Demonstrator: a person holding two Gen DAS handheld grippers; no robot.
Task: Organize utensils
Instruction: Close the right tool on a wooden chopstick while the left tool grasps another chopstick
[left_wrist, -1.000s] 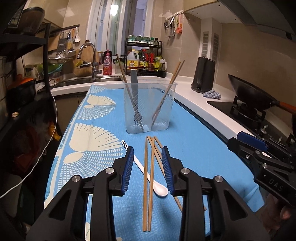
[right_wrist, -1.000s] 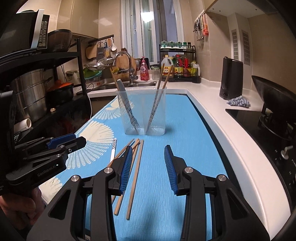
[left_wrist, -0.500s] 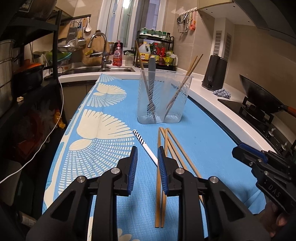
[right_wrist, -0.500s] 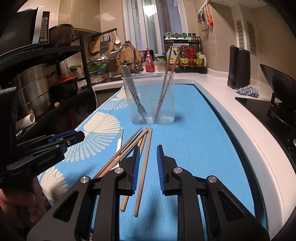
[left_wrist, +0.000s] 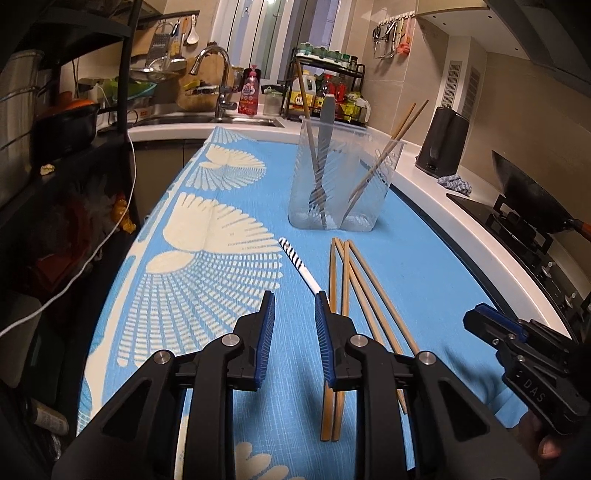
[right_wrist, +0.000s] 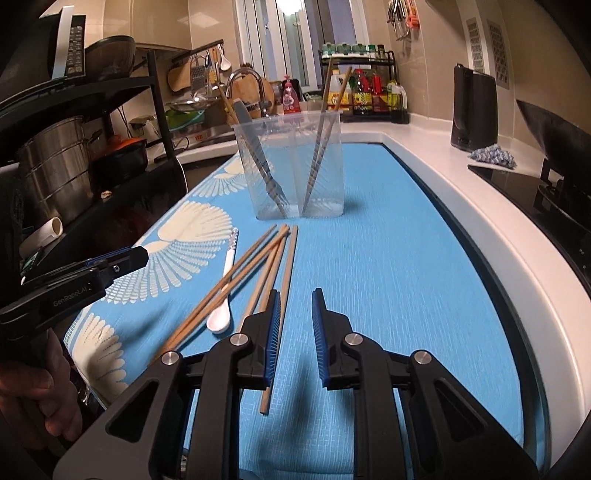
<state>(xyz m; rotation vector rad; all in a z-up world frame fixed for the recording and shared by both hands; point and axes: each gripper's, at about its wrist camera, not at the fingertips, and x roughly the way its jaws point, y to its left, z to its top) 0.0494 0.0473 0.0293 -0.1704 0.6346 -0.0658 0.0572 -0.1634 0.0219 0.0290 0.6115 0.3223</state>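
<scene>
Several loose wooden chopsticks (left_wrist: 347, 288) (right_wrist: 258, 266) and a white spoon (left_wrist: 295, 262) (right_wrist: 225, 295) with a striped handle lie on the blue mat in front of a clear plastic holder (left_wrist: 343, 177) (right_wrist: 295, 166). In the holder stand a fork (left_wrist: 321, 162) on the left and two chopsticks (left_wrist: 384, 155) on the right. My left gripper (left_wrist: 294, 299) hovers low over the mat, its jaws a narrow gap apart with nothing between them; the spoon handle runs behind its right finger. My right gripper (right_wrist: 296, 295) is likewise narrowly open and empty, with a chopstick passing under its left finger.
The blue patterned mat (left_wrist: 424, 266) covers a white counter. A wok (left_wrist: 524, 192) on the stove, a black kettle (left_wrist: 443, 144) and a cloth (left_wrist: 456, 182) are at the right. The sink (left_wrist: 207, 118) is behind, and a dark shelf rack (right_wrist: 92, 155) stands at the left.
Both grippers' jaws have narrowed and both have sunk toward the mat. The left one shifted left, so the chopsticks now lie to its right.
</scene>
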